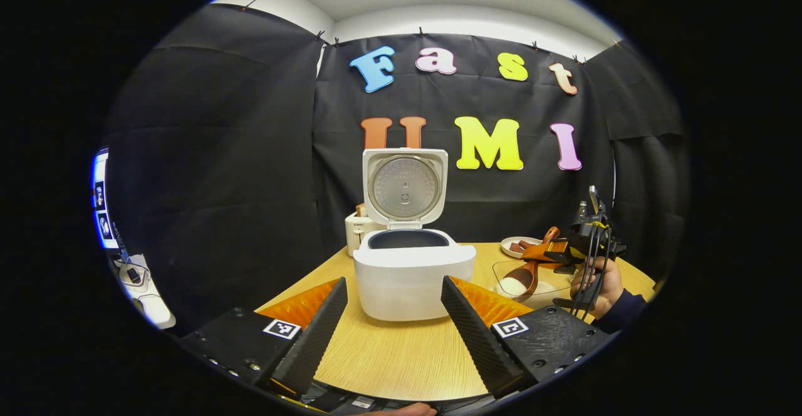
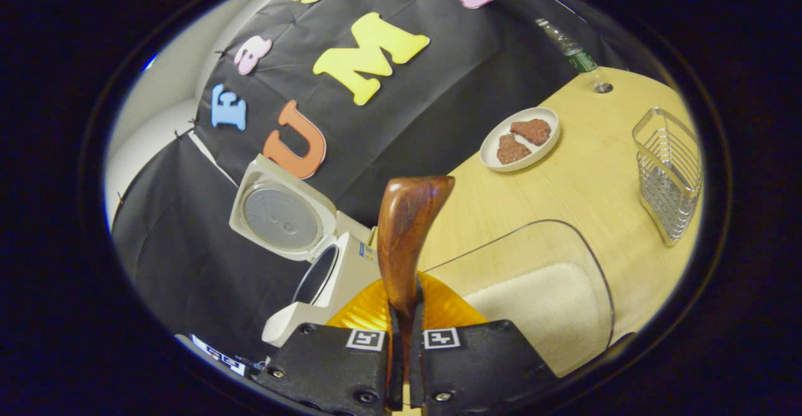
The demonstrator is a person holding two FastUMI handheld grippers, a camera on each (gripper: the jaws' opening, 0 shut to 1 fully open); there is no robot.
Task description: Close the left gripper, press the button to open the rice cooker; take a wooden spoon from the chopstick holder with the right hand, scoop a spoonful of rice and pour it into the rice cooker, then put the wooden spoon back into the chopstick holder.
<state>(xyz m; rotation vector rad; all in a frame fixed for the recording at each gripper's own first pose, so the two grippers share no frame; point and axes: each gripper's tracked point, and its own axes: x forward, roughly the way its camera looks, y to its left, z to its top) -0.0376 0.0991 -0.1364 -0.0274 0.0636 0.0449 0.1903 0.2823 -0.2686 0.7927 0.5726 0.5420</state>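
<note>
The right tongs (image 2: 404,341) clamp the wooden spoon (image 1: 525,276), loaded with rice over the glass bowl (image 1: 554,288); tilting it spills grains before the open rice cooker (image 1: 410,265). Left tongs (image 1: 393,322) gape, empty.

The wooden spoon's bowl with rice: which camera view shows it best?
The left gripper view: the wooden spoon shows its bowl holding white rice above the clear container. The right gripper view shows its handle clamped in the right gripper.
</note>
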